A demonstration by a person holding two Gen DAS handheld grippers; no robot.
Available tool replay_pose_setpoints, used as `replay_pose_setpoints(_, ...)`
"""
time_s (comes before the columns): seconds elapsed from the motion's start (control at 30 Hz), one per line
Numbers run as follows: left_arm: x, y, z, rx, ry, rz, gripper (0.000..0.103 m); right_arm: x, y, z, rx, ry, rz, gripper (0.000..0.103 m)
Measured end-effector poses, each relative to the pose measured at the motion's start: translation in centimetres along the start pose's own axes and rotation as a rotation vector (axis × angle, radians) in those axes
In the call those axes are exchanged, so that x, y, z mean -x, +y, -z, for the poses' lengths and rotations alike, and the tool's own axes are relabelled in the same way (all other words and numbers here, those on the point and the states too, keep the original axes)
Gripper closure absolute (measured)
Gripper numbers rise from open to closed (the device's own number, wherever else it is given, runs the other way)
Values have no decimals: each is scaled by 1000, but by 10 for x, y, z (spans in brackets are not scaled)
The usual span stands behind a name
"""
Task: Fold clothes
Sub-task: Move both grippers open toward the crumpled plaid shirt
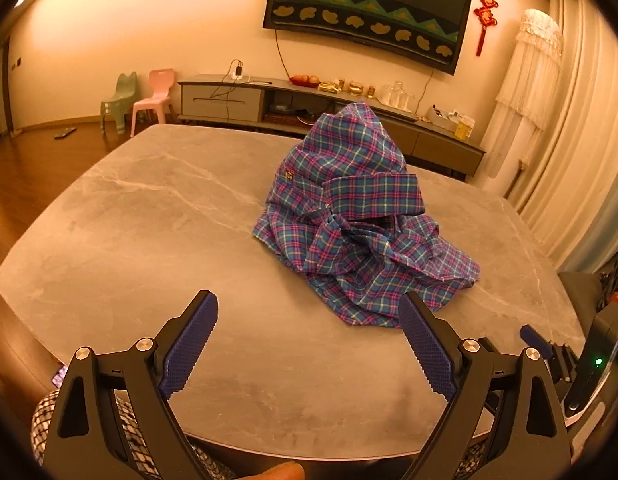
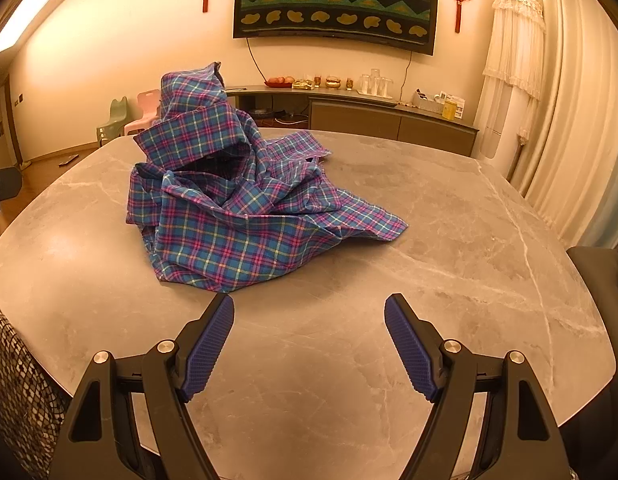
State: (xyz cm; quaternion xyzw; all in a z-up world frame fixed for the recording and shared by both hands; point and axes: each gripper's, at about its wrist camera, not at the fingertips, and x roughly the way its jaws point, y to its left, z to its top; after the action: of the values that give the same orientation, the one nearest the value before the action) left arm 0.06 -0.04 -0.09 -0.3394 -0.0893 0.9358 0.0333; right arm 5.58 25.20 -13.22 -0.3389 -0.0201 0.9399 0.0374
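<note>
A blue and pink plaid shirt (image 1: 357, 216) lies crumpled in a tall heap on the grey marble table (image 1: 149, 240). It also shows in the right wrist view (image 2: 237, 200), heaped left of centre on the table (image 2: 449, 240). My left gripper (image 1: 307, 304) is open and empty, hovering over the table's near edge, with the shirt ahead and to its right. My right gripper (image 2: 309, 304) is open and empty, just short of the shirt's near hem, which lies ahead to its left. The right gripper's body (image 1: 569, 356) shows at the right edge of the left wrist view.
A low TV cabinet (image 2: 389, 116) with cups and fruit stands against the far wall under a wall screen (image 2: 337, 0). Two small plastic chairs (image 1: 141, 96) stand at the back left. Curtains (image 2: 569, 100) hang on the right. A dark chair (image 2: 601, 280) sits at the table's right edge.
</note>
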Motion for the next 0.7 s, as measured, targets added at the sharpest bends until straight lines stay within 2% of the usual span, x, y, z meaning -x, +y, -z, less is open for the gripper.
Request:
replay_pose_setpoints(0.23, 0, 4, 7, -15, 9, -12, 10, 3, 1, 0, -2, -12, 8, 24)
replay_pose_setpoints(0.33, -2, -10, 9, -63, 16, -45, 10, 4, 1, 0, 5, -18, 16, 24)
replay_pose_setpoints(0.53, -12, -23, 10, -104, 64, -29, 5, 9, 3, -1, 20, -33, 33, 24)
replay_pose_setpoints(0.7, -16, -31, 16, -170, 72, -73, 5, 9, 3, -2, 22, -38, 42, 24)
